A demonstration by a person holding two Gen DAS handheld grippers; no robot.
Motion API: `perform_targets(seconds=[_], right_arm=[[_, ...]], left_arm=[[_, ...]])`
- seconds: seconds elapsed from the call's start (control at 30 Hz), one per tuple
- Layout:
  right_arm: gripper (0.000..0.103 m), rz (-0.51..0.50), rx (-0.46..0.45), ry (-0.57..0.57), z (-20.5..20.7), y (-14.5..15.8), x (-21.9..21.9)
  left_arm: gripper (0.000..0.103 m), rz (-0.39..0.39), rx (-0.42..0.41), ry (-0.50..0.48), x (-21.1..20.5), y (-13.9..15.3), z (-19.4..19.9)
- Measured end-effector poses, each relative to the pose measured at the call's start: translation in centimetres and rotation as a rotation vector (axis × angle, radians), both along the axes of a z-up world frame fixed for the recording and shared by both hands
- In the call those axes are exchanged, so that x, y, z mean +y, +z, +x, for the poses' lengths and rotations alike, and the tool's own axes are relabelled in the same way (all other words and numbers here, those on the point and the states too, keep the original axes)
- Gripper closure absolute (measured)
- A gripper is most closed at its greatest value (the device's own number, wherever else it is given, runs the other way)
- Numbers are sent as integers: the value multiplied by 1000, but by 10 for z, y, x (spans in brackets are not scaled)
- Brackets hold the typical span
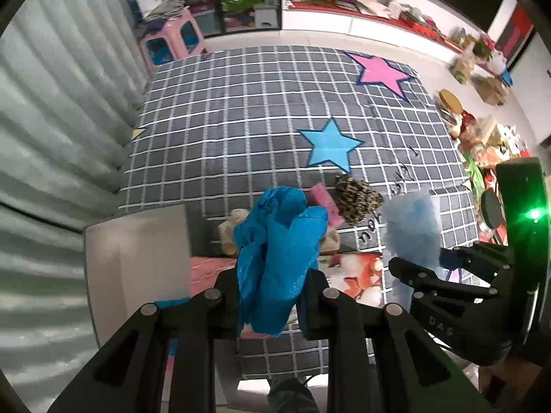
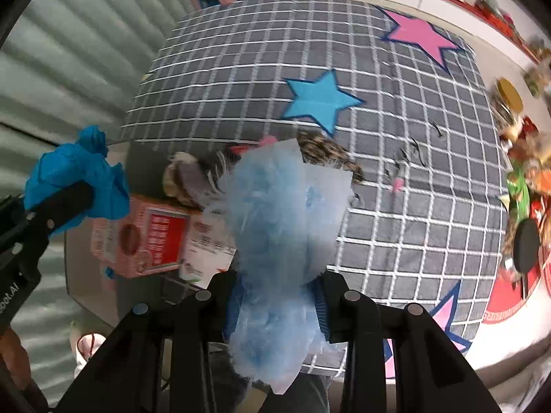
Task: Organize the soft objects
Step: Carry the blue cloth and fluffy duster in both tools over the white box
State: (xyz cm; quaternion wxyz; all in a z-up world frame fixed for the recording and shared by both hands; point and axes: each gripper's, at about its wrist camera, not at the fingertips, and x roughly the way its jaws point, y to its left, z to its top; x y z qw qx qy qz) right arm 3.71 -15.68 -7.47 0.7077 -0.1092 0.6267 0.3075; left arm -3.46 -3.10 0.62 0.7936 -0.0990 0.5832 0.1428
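My left gripper [image 1: 272, 296] is shut on a crumpled bright blue cloth [image 1: 279, 251] and holds it above the near edge of the bed; it also shows in the right wrist view [image 2: 75, 182]. My right gripper [image 2: 275, 306] is shut on a pale blue fluffy item in a clear bag [image 2: 282, 227], which shows in the left wrist view [image 1: 413, 230] to the right of the cloth. On the grey checked blanket [image 1: 241, 130] lie a leopard-print soft item [image 1: 358, 199], a pink item [image 1: 325, 203] and a beige plush [image 1: 230, 230].
A pink and red box [image 2: 144, 237] and a printed pack [image 1: 354, 275] lie at the blanket's near edge. A grey surface [image 1: 137, 261] is at the near left. A pale green curtain [image 1: 51, 137] hangs at the left. A pink stool [image 1: 172, 38] and cluttered floor items [image 1: 482, 137] surround the bed.
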Motion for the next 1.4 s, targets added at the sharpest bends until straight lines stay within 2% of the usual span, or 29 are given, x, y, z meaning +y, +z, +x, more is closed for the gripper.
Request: perform_targets(seconds=[0.67,1.1,1.4], right_arm=[[65,14,-88,239,-72,36,88],[65,1,-94,402,-131,34,144],[65,-16,-77,476,-154,28,171]], left_arm=[[78,-9,-41,243,89,7,-92],[78,-21,-17,382,128,-8,-160],[78,-39,19,448,144,-25,-192]])
